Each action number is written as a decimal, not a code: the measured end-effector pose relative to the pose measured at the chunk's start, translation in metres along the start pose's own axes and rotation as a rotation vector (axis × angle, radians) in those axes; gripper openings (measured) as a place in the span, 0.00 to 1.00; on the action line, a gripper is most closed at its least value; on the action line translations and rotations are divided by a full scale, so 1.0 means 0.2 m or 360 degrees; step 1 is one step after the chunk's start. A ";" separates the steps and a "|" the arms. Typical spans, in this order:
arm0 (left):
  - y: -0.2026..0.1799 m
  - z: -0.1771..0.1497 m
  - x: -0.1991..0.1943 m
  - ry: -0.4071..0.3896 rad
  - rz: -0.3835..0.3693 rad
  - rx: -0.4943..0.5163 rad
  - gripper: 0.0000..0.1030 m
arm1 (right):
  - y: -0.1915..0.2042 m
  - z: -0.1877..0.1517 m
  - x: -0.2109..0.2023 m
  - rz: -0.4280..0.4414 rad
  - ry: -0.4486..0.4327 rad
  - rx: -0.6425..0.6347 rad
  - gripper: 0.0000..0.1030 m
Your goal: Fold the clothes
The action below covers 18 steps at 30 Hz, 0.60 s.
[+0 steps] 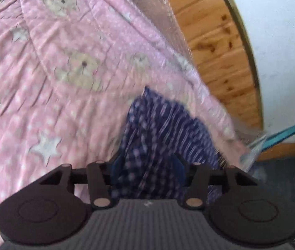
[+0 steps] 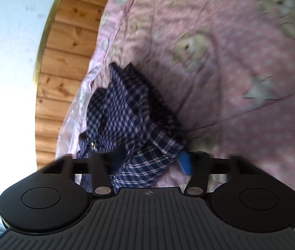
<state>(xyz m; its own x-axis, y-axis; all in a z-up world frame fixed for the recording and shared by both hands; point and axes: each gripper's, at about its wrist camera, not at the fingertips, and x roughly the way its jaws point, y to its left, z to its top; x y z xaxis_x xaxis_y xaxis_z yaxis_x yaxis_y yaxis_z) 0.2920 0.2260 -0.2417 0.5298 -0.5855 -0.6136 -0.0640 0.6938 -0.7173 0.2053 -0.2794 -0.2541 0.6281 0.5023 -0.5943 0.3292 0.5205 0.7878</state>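
Note:
A navy plaid garment (image 1: 164, 129) with thin pink lines lies bunched near the edge of a pink bed quilt (image 1: 53, 73). In the left wrist view my left gripper (image 1: 147, 164) has its blue pads (image 1: 178, 164) on both sides of a fold of this cloth and is shut on it. In the right wrist view the same garment (image 2: 126, 108) is crumpled, with a metal button showing. My right gripper (image 2: 151, 160) is shut on a fold of it, and one blue pad (image 2: 184, 162) shows beside the cloth. Both views are motion-blurred.
The quilt (image 2: 231, 73) has teddy bears and stars printed on it. A wooden plank headboard (image 1: 220, 48) stands along the bed's edge, with a white wall (image 1: 283, 41) behind it. A teal object (image 1: 283, 135) pokes out near the floor.

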 end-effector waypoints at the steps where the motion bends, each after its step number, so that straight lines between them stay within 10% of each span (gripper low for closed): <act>1: 0.00 -0.02 -0.01 -0.0007 0.0009 0.0007 0.36 | 0.03 0.01 0.00 -0.0044 -0.0018 -0.0066 0.24; 7: -0.05 -0.12 -0.05 0.0068 0.0029 0.0041 0.24 | 0.30 0.13 -0.10 -0.0195 -0.0093 -0.0562 0.17; 13: -0.01 -0.15 -0.08 0.0044 0.0054 -0.0015 0.26 | 0.17 0.23 0.06 -0.0330 0.0183 -0.0560 0.25; 18: -0.18 -0.11 -0.29 -0.0136 0.0117 0.0201 0.30 | 0.32 0.25 -0.24 -0.0441 -0.0224 -0.0702 0.43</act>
<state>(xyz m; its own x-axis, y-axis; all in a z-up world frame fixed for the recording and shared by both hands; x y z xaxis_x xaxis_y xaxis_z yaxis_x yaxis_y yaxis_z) 0.2456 0.2257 -0.1874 0.5978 -0.4973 -0.6288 -0.0013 0.7838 -0.6210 0.2315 -0.3042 -0.1676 0.6581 0.2233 -0.7191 0.1877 0.8762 0.4439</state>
